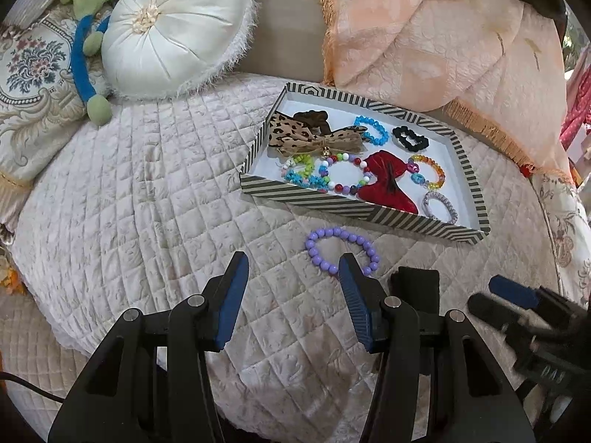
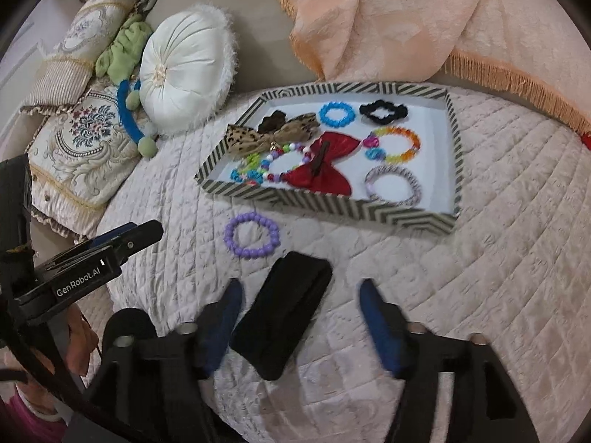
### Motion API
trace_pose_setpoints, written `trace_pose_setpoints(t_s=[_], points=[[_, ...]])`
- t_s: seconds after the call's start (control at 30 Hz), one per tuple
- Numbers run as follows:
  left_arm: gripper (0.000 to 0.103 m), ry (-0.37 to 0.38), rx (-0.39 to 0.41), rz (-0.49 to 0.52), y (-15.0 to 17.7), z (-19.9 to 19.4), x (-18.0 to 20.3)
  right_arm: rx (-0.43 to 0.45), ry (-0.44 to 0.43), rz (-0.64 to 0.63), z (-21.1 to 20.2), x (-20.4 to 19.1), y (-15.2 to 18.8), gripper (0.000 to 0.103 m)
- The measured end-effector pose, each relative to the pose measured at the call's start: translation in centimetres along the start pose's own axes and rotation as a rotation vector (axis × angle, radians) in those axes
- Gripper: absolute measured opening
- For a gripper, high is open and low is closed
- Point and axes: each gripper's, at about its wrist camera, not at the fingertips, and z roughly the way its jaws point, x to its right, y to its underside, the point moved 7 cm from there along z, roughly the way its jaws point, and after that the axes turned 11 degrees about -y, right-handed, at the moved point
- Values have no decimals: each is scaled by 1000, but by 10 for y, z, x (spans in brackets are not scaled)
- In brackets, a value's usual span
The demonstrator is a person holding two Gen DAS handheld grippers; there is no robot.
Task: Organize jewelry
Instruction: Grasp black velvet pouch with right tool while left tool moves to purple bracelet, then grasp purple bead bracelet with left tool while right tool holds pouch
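Note:
A striped tray (image 1: 317, 201) (image 2: 332, 208) on the quilted bed holds several bracelets, scrunchies and bows, among them a red bow (image 1: 388, 181) (image 2: 325, 170) and a leopard bow (image 1: 295, 134) (image 2: 258, 134). A purple bead bracelet (image 1: 341, 249) (image 2: 252, 234) lies on the quilt just in front of the tray. A black pouch (image 2: 284, 313) (image 1: 415, 295) lies flat nearer to me. My left gripper (image 1: 293, 277) is open and empty, its right finger just short of the bracelet. My right gripper (image 2: 301, 295) is open, its jaws on either side of the pouch, above it.
A round white cushion (image 1: 177, 29) (image 2: 184, 70), a green and blue plush toy (image 1: 92, 55) and embroidered pillows (image 1: 33, 74) lie at the back left. A peach fringed blanket (image 1: 443, 37) (image 2: 406, 18) lies behind the tray. The quilt (image 1: 147, 203) drops off at the left.

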Motion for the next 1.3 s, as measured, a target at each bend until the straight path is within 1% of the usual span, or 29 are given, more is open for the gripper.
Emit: trace_pose_setpoints(t_s=[0.2,0.43,0.53,0.63,0.67,0.7,0.77,0.8,0.9,1.0,1.07,1.3], points=[[51,6,-28,4,4,8,-2,-37,14,4,20,-6,9,67],[51,17,-86,-15,11,24,-6,-92,40,1,47,-7,20,67],[51,30,-119,-30,12,33,-6,-103,55,10,57,-3,23,67],[51,40,-147,-38,13,40,-4,-106,48,7,68,-1,27,67],[51,43,-154,-42,13,42,-4,-103,50,-11,70,0,28,65],[51,45,-162,-46,13,44,-3,-92,53,-31,70,-1,28,55],[51,48,-174,-52,12,48,-3,-82,61,-73,68,-1,28,44],[51,50,-184,-56,12,52,-2,-80,49,-77,67,0,27,37],[50,65,-209,-71,9,61,2,-79,28,-82,62,2,25,27],[50,77,-225,-94,3,71,6,-78,16,-97,54,2,23,24],[50,67,-229,-94,0,77,9,-77,19,-98,52,4,23,24],[50,39,-258,-82,-3,97,18,-74,-19,-51,57,9,23,24]])
